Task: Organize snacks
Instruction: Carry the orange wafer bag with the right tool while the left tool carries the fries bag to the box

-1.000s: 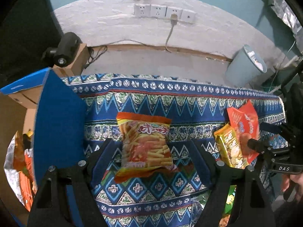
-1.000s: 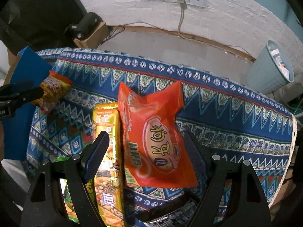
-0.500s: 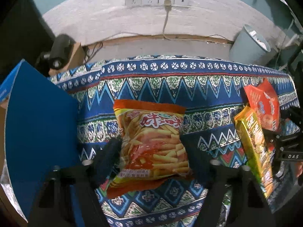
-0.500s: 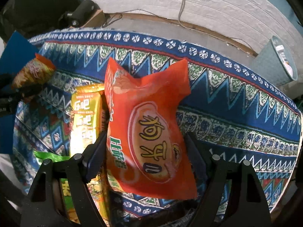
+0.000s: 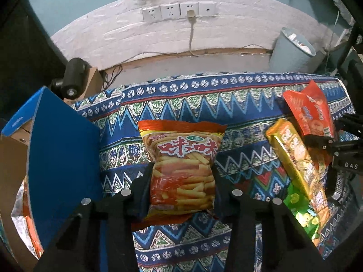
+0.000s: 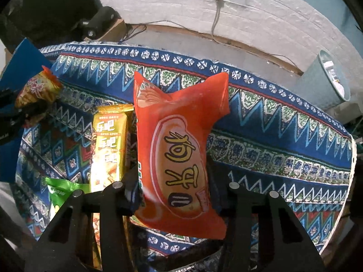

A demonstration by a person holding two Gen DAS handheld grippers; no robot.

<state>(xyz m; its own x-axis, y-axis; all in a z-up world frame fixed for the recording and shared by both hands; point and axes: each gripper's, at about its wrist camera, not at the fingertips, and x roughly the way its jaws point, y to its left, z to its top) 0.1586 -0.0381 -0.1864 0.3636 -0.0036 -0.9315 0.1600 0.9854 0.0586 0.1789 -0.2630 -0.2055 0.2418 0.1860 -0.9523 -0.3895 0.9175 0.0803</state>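
My left gripper (image 5: 181, 181) is shut on a fries snack bag (image 5: 181, 163), orange and yellow, held above the patterned tablecloth (image 5: 204, 99). My right gripper (image 6: 172, 181) is shut on a red-orange snack bag (image 6: 179, 149), lifted off the cloth. The red-orange bag also shows at the right of the left wrist view (image 5: 308, 113). The fries bag shows at the far left of the right wrist view (image 6: 38, 90). A long gold snack pack (image 6: 109, 145) and a green bag (image 6: 61, 192) lie on the cloth left of my right gripper.
A cardboard box with a blue flap (image 5: 59, 154) stands at the left and holds snack packs (image 5: 29, 222). A grey bin (image 5: 292, 49) stands on the floor behind the table. A black camera (image 5: 72, 79) sits on a small box by the wall.
Both grippers have closed in on their bags and raised them. The left gripper has swung right, away from the box. The red-orange bag now hangs higher over the cloth.
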